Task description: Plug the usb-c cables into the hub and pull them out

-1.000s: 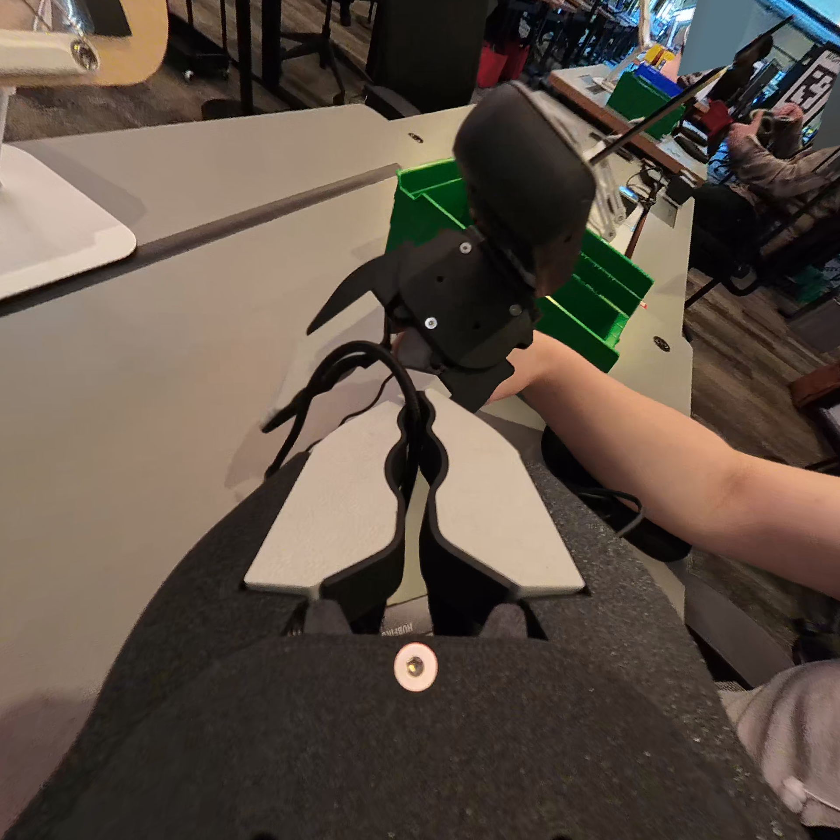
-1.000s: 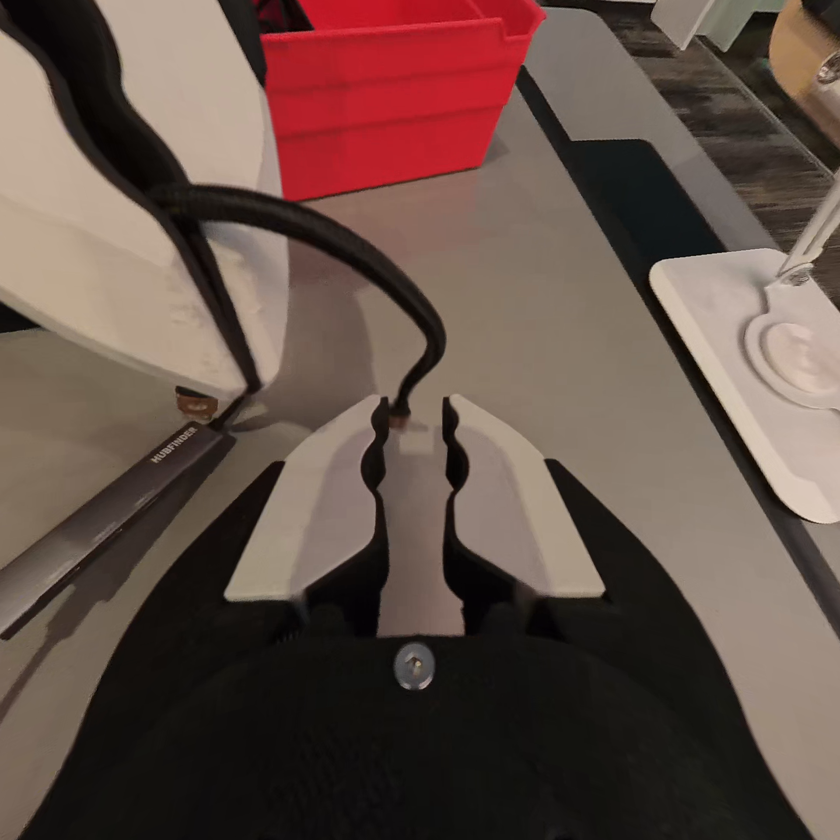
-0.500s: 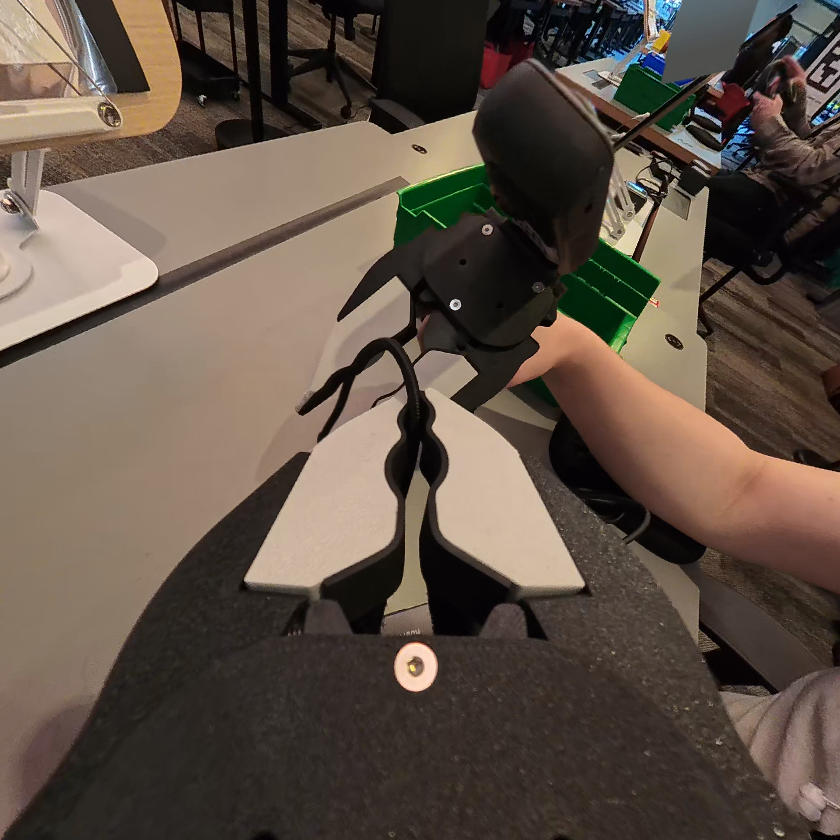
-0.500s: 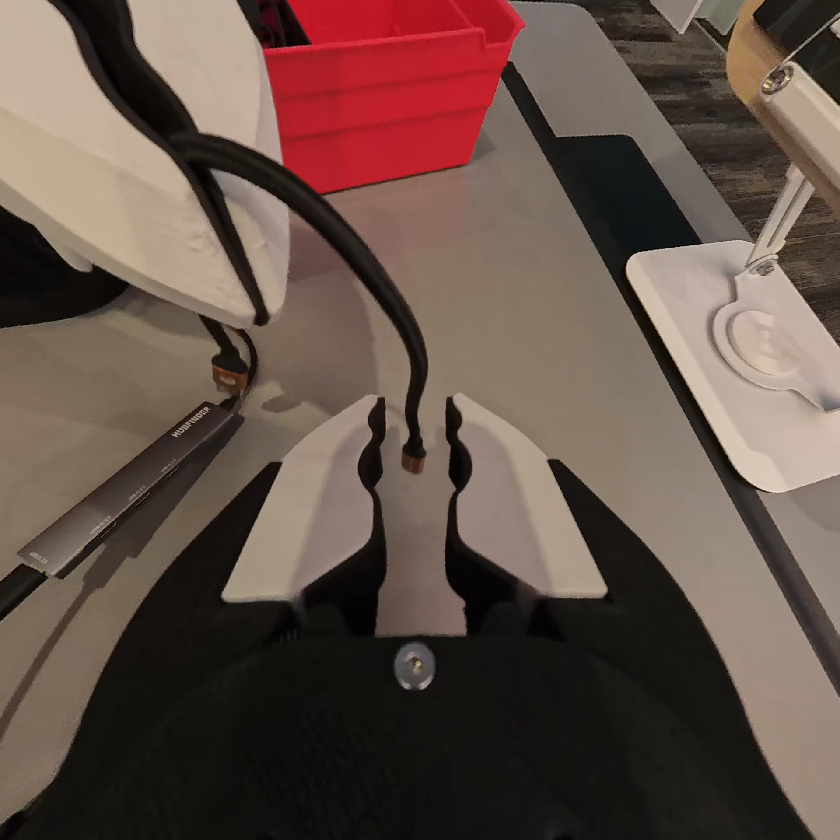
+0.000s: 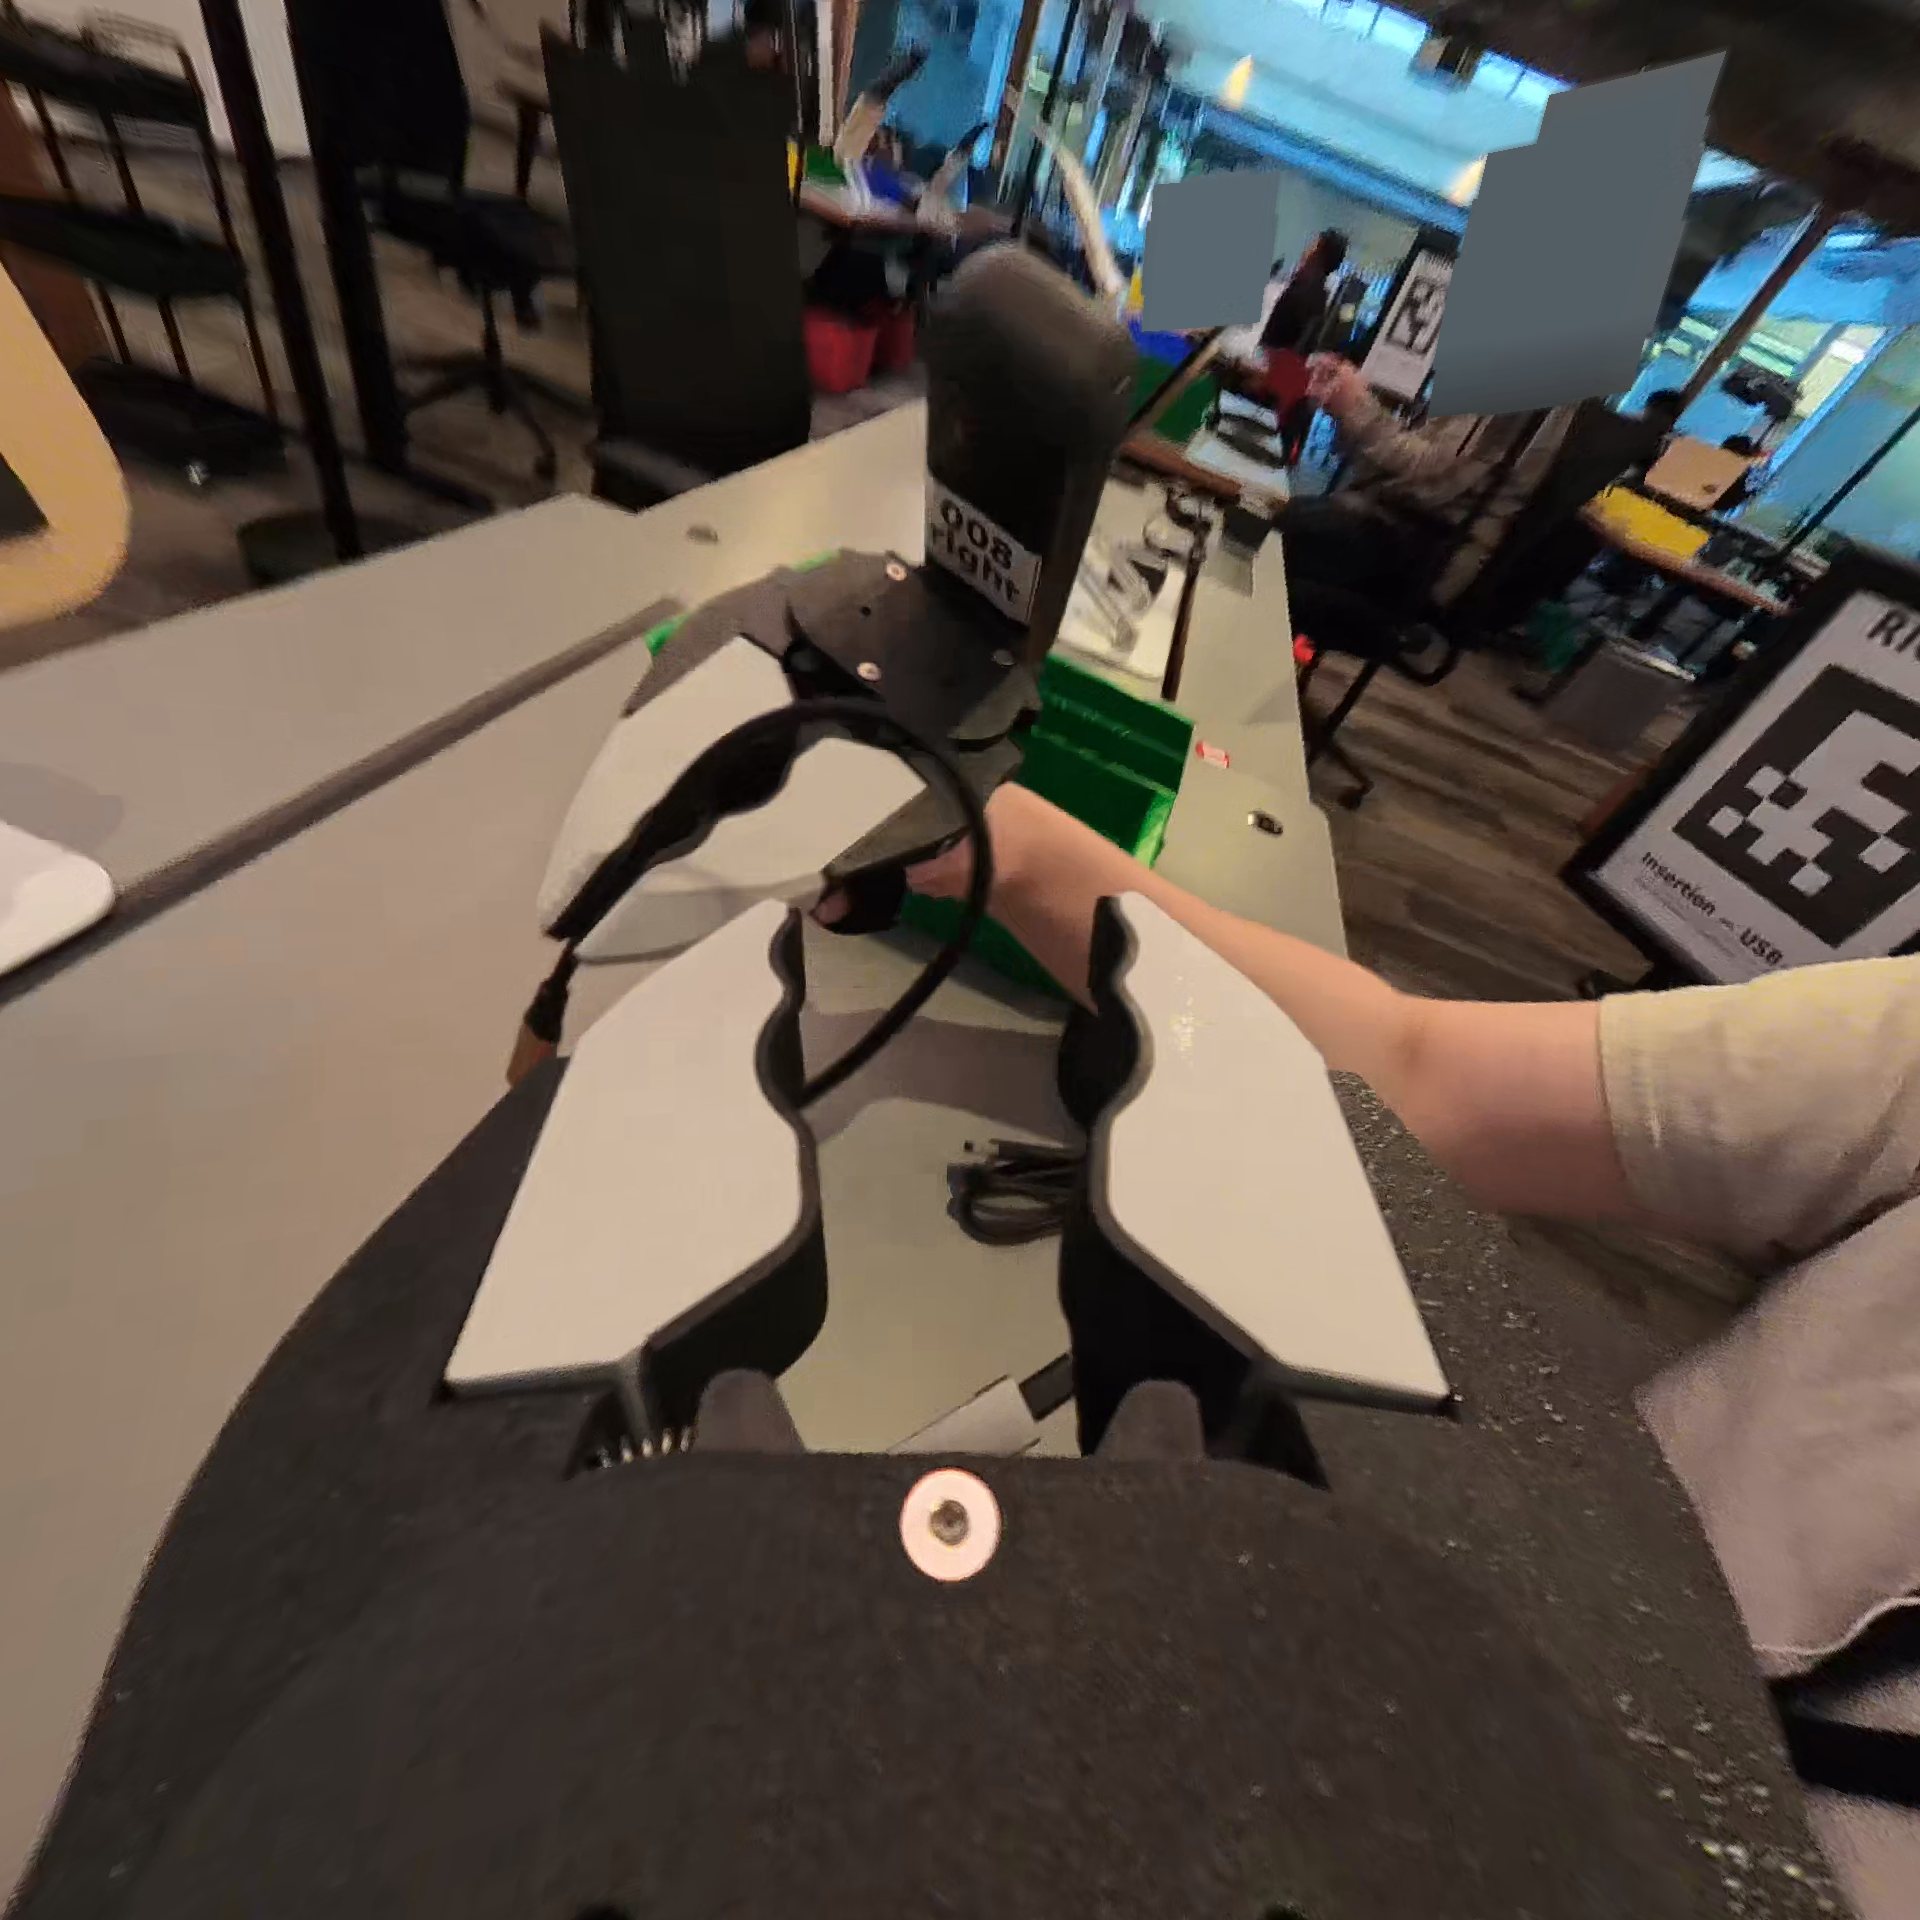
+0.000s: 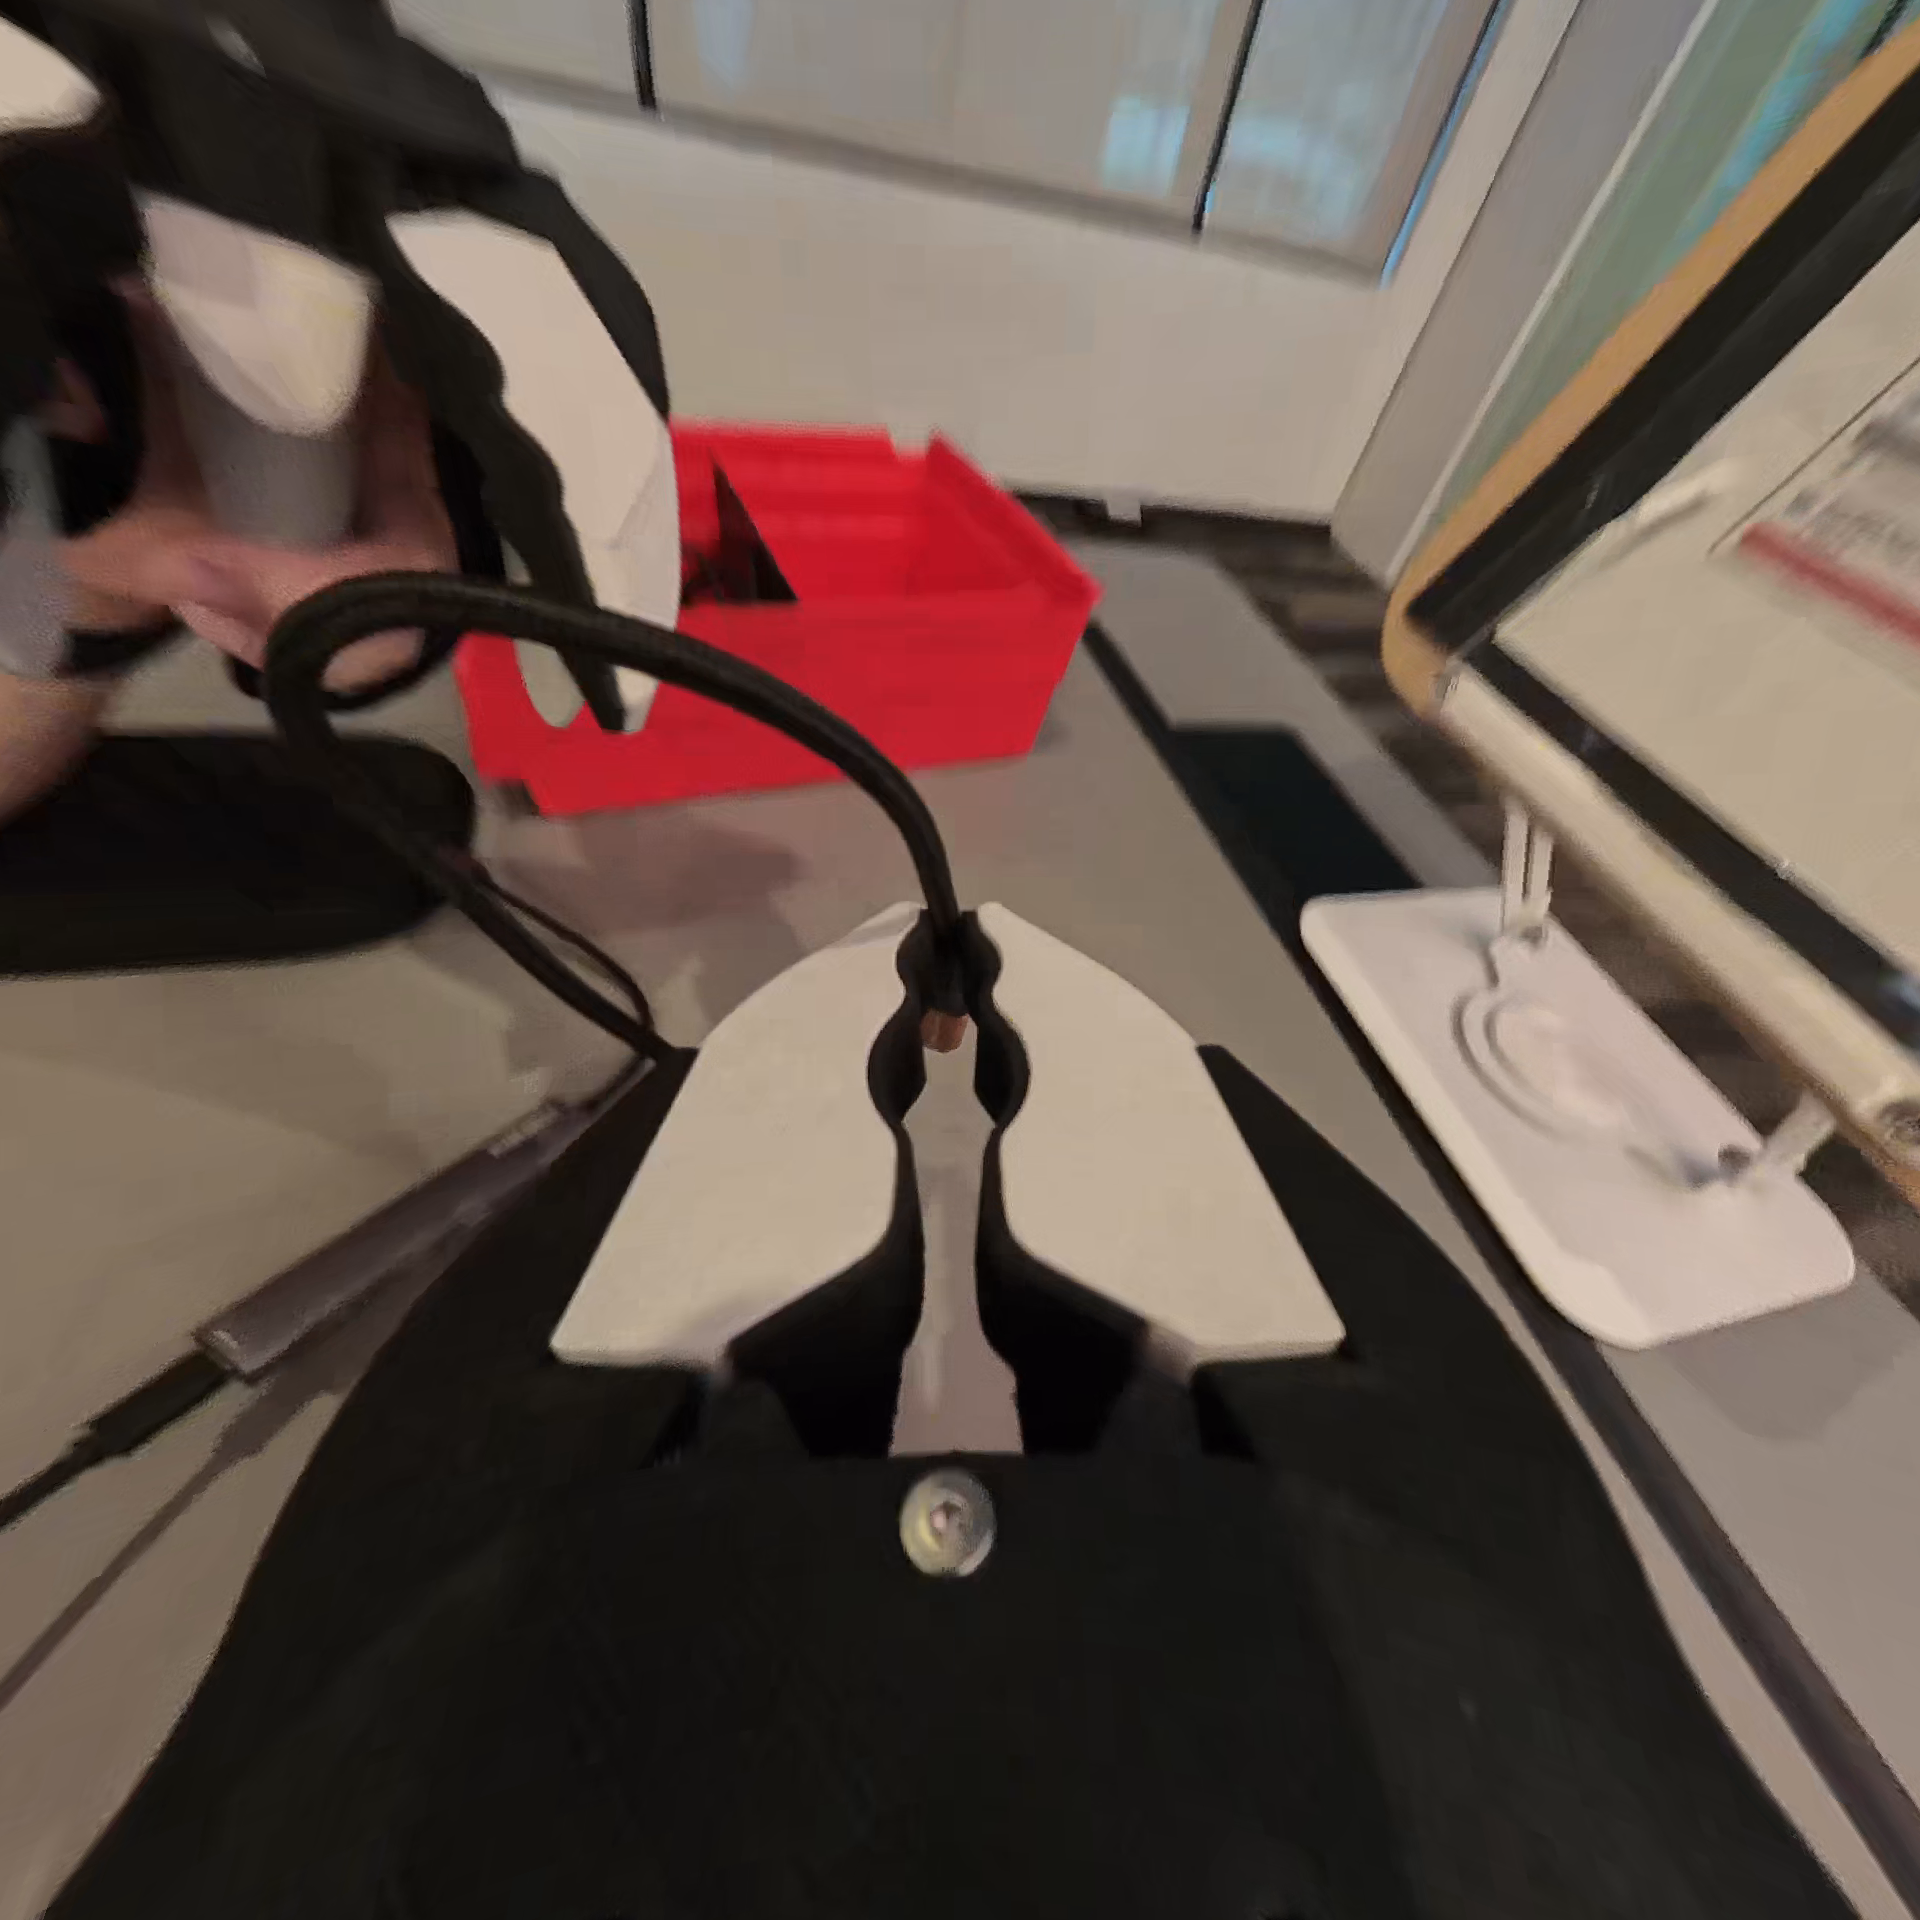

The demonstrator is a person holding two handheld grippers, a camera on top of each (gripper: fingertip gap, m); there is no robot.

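Black braided cable (image 5: pixel 940 831) arcs ahead of the left tool (image 5: pixel 940 997), whose fingers stand wide apart and hold nothing; the cord passes through the gap untouched, its copper-coloured plug (image 5: pixel 532 1039) hanging just past the left fingertip. Beyond, the right tool (image 5: pixel 665 862) pinches the same cord, a green bin (image 5: pixel 1101 769) behind it, and a second thin cable (image 5: pixel 1013 1184) lies coiled on the grey surface (image 5: pixel 260 1039) beneath the open fingers. From the right wrist, the right tool (image 6: pixel 940 925) is clamped on the cable (image 6: pixel 727 675) just behind its plug (image 6: pixel 943 1029), which points back toward the camera. The grey hub (image 6: pixel 416 1236) lies low to the left on the surface, a red bin (image 6: pixel 831 665) ahead, a white stand base (image 6: pixel 1558 1122) to the right. This looks like the carry before insertion; next, the plug likely needs turning and lining up with a hub port.
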